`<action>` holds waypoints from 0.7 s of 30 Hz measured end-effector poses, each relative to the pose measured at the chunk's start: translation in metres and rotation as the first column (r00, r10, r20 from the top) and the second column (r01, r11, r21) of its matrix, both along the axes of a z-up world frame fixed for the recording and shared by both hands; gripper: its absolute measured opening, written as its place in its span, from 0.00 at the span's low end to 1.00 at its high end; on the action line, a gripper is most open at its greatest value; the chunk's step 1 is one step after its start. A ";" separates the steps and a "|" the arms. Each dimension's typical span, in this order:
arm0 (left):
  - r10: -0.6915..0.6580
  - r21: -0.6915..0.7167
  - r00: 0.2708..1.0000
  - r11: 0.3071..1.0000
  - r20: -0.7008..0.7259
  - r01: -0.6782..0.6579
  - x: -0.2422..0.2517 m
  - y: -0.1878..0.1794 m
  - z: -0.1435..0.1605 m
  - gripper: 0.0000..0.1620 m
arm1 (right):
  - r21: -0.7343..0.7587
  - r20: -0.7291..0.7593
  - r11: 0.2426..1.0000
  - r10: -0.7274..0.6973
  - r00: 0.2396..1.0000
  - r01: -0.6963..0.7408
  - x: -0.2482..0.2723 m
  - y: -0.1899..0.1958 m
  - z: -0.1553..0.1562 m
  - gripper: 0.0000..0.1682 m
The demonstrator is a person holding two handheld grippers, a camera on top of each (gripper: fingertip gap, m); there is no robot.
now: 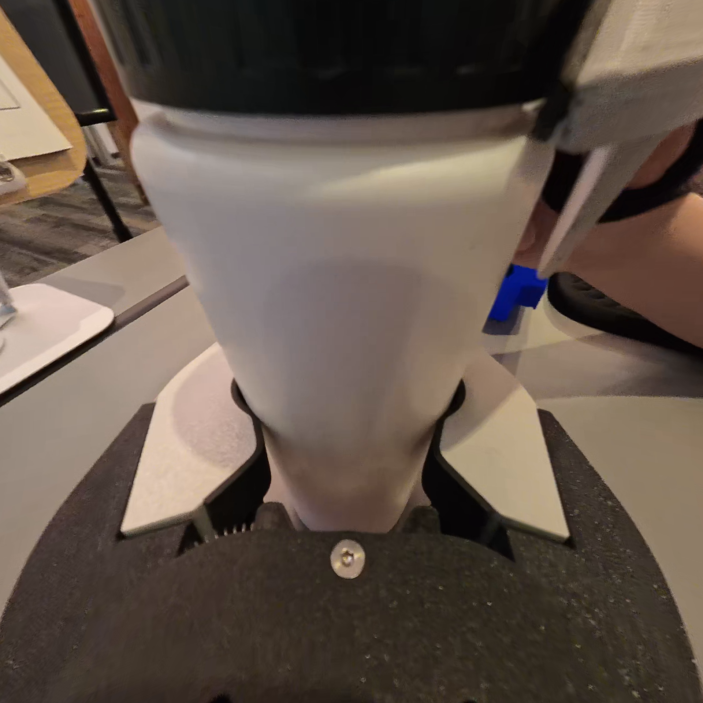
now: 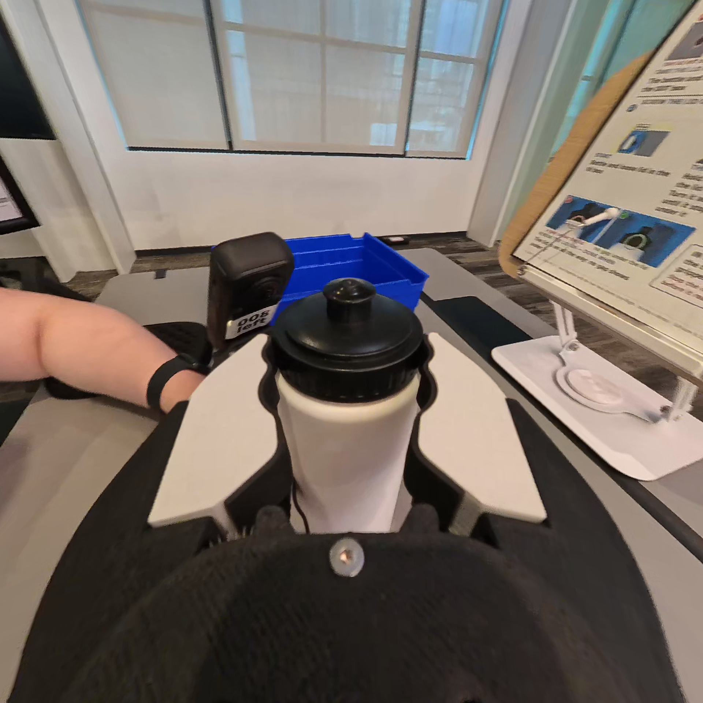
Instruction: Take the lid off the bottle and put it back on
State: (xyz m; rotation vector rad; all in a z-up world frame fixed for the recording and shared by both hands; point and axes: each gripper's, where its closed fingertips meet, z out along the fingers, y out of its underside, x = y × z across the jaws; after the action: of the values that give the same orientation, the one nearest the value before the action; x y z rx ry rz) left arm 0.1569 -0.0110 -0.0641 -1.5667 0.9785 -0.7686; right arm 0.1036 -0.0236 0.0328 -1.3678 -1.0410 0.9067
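Standing upright over the grey table (image 2: 646, 506), the white bottle (image 1: 342, 285) is being clamped low on its body by the left gripper (image 1: 348, 418). Its black lid (image 2: 346, 350), seated on top, is being clasped by the right gripper (image 2: 346, 365), approached level; a bare forearm (image 2: 76, 342) is being extended behind.

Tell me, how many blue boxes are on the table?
1: the blue box sits behind the bottle, on the table. Others may be hidden.
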 end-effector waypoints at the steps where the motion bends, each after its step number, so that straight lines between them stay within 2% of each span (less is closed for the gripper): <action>1: 0.022 -0.001 1.000 1.000 0.000 -0.022 -0.002 0.002 0.000 0.63 | 0.006 -0.001 0.999 -0.037 0.999 0.037 -0.001 0.002 0.000 0.44; 7: 0.150 -0.002 0.988 0.989 -0.032 -0.150 -0.009 0.017 -0.002 0.63 | 0.000 -0.039 0.950 -0.313 0.949 0.313 0.000 0.015 0.000 0.44; 9: 0.140 0.000 0.990 0.990 -0.028 -0.140 -0.009 0.017 -0.002 0.63 | 0.011 -0.051 0.939 -0.344 0.938 0.345 0.000 0.016 0.001 0.44; 11: 0.126 -0.001 0.992 0.992 -0.020 -0.126 -0.009 0.016 -0.001 0.63 | 0.031 -0.042 0.953 -0.301 0.953 0.302 -0.002 0.014 0.002 0.44; 14: 0.069 0.000 0.998 0.998 -0.012 -0.069 -0.007 0.010 -0.001 0.63 | 0.027 -0.021 0.994 -0.109 0.994 0.110 -0.007 0.005 0.003 0.49; 17: -0.046 -0.005 0.999 0.999 0.015 0.046 0.003 -0.005 0.000 0.63 | -0.044 -0.030 0.995 0.083 0.996 -0.085 -0.004 -0.007 0.003 0.51; 19: -0.083 0.007 0.996 0.997 0.011 0.083 0.007 -0.011 0.000 0.63 | -0.049 -0.032 0.991 0.121 0.992 -0.122 0.000 -0.009 0.003 0.46; 21: -0.059 -0.008 0.998 0.998 0.006 0.059 0.007 -0.008 -0.001 0.63 | -0.046 -0.031 0.995 0.085 0.996 -0.087 0.000 -0.005 0.003 0.46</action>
State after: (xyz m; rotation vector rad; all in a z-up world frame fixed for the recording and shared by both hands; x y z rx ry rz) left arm 0.1639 -0.0194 -0.0648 -1.5474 1.0229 -0.8184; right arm 0.1040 -0.0287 0.0359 -1.3532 -1.0690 1.0174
